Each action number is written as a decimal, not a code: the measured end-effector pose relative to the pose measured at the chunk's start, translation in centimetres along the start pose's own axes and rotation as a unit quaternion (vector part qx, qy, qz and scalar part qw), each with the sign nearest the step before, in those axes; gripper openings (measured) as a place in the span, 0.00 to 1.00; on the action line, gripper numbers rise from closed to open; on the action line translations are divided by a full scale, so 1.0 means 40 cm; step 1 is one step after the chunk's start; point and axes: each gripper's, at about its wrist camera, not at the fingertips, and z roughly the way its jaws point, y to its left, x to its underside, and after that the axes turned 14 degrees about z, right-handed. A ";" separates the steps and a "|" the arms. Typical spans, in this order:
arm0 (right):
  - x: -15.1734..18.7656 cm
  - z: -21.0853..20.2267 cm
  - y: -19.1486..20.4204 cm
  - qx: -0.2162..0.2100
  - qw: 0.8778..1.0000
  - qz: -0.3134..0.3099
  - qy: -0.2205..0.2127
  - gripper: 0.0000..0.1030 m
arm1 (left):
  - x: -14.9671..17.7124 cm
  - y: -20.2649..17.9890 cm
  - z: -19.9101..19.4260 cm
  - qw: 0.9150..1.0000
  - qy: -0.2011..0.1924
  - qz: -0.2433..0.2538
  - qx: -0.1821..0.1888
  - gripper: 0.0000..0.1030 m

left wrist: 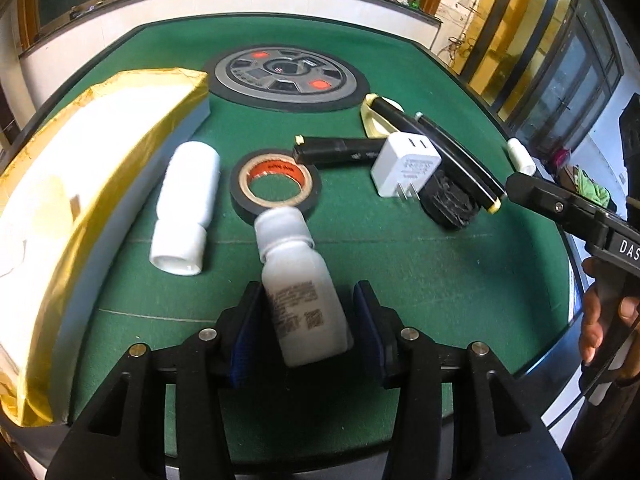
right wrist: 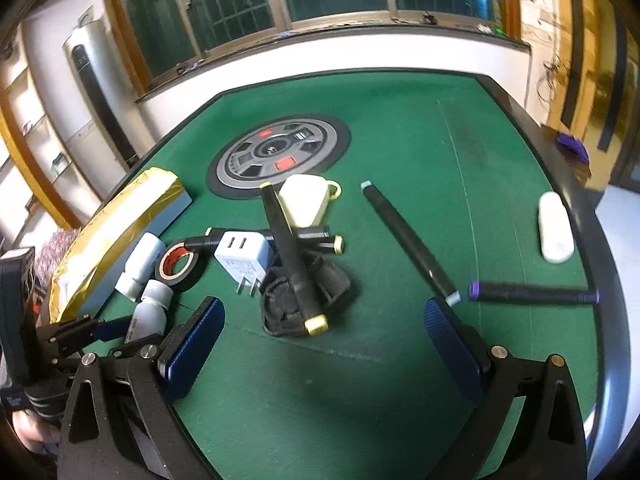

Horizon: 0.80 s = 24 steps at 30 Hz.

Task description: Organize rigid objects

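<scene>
A green felt-topped table (left wrist: pixel 420 280) under barred windows (right wrist: pixel 224 4) is lying ahead of the left tool (left wrist: pixel 308 322), which is angling downward, loosely bracketing a white plastic bottle (left wrist: pixel 300 284); the right tool (right wrist: pixel 324 344) is hovering spread, empty.

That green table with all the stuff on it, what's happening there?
A person is tidying small things on the green table with a claw in each hand. The left claw has a small white bottle between its blue pads; one pad touches it, the other shows a gap. The bottle's cap rests against a roll of black tape. The right claw is open and empty, over bare felt near a black marker with a yellow cap. A white charger plug lies nearby.
</scene>
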 end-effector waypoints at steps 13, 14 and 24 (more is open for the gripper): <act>-0.038 0.140 0.096 0.015 0.994 -0.090 0.059 0.19 | -0.013 0.016 0.008 1.000 -0.002 -0.008 -0.004 0.43; -0.038 0.146 0.099 0.016 0.994 -0.091 0.057 0.15 | -0.016 0.017 0.012 1.000 -0.002 -0.008 -0.004 0.43; 0.026 0.052 0.111 -0.054 0.994 -0.079 0.055 0.12 | -0.004 0.010 0.037 1.000 0.003 0.012 0.010 0.31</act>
